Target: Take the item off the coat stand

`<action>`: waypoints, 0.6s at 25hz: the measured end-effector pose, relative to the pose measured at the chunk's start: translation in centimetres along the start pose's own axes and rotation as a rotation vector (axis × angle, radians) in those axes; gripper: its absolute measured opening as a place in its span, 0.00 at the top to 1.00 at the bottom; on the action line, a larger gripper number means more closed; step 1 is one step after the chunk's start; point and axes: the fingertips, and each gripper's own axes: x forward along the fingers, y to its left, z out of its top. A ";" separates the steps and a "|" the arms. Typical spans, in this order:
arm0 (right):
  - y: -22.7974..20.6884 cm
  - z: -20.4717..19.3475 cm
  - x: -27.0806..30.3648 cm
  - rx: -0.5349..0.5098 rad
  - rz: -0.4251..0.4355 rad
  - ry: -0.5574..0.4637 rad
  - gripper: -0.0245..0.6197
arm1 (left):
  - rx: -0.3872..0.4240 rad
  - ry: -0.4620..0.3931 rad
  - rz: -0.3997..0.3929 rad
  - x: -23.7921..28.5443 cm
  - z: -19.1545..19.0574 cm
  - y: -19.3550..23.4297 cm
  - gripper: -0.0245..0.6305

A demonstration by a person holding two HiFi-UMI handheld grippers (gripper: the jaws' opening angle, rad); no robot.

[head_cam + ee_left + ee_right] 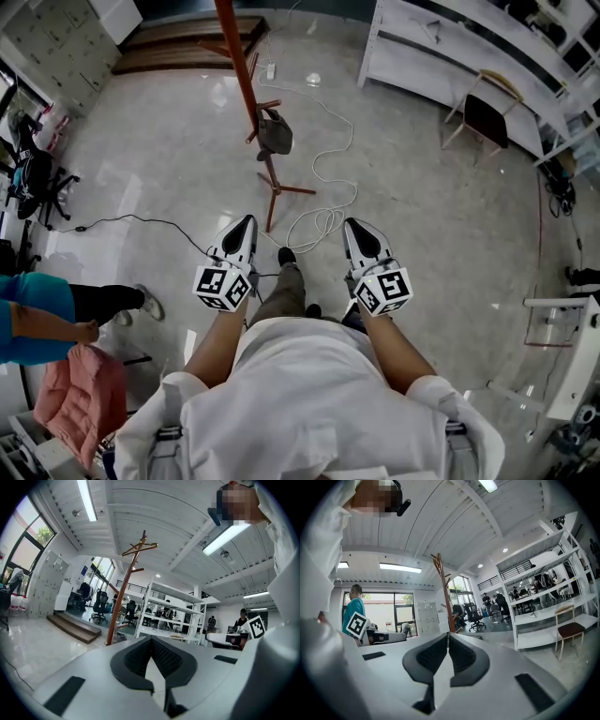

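A reddish-brown wooden coat stand (246,84) rises from the floor ahead of me; its pole also shows in the left gripper view (123,597) and the right gripper view (445,595). A dark grey bag (274,131) hangs on a low peg of the stand. My left gripper (247,221) is shut and empty, held level well short of the stand. My right gripper (350,223) is beside it, also shut and empty. In both gripper views the black pads meet at their tips, left gripper (151,638) and right gripper (448,633).
A white cable (328,178) loops over the floor by the stand's feet. White shelving (450,47) and a wooden chair (486,114) stand at the right. A person in teal (37,314) stands at the left beside a pink garment (80,389). A black office chair (36,183) sits far left.
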 end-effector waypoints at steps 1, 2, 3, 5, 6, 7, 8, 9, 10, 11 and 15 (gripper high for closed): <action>-0.4 0.1 0.7 0.001 0.001 0.002 0.92 | 0.000 0.005 0.001 0.7 0.1 0.3 0.94; -0.7 0.2 1.4 0.003 0.002 0.004 0.92 | -0.002 0.009 0.002 1.4 0.1 0.8 0.94; -1.0 0.2 2.2 0.005 0.004 0.009 0.92 | -0.004 0.014 0.004 2.2 0.1 1.2 0.94; -1.4 -0.3 3.8 0.014 0.016 0.026 0.92 | -0.011 0.025 0.011 3.4 -0.1 2.3 0.94; -1.5 -0.6 4.7 0.016 0.025 0.035 0.92 | -0.014 0.028 0.015 4.0 -0.2 3.0 0.94; -1.6 -0.9 5.7 0.017 0.035 0.044 0.92 | -0.017 0.031 0.018 4.7 -0.4 3.6 0.94; -1.7 -1.2 6.7 0.016 0.046 0.052 0.92 | -0.019 0.036 0.020 5.4 -0.5 4.2 0.94; -1.9 -1.5 7.8 0.016 0.057 0.061 0.92 | -0.021 0.042 0.021 6.3 -0.7 4.8 0.94; -2.2 -1.6 9.0 0.016 0.067 0.073 0.92 | -0.023 0.049 0.020 7.2 -0.7 5.4 0.94; -2.6 -1.8 10.4 0.017 0.077 0.087 0.92 | -0.023 0.058 0.018 8.3 -0.7 5.9 0.94; -4.2 -1.9 15.7 0.022 0.107 0.140 0.92 | -0.026 0.100 0.008 12.7 -0.5 7.8 0.94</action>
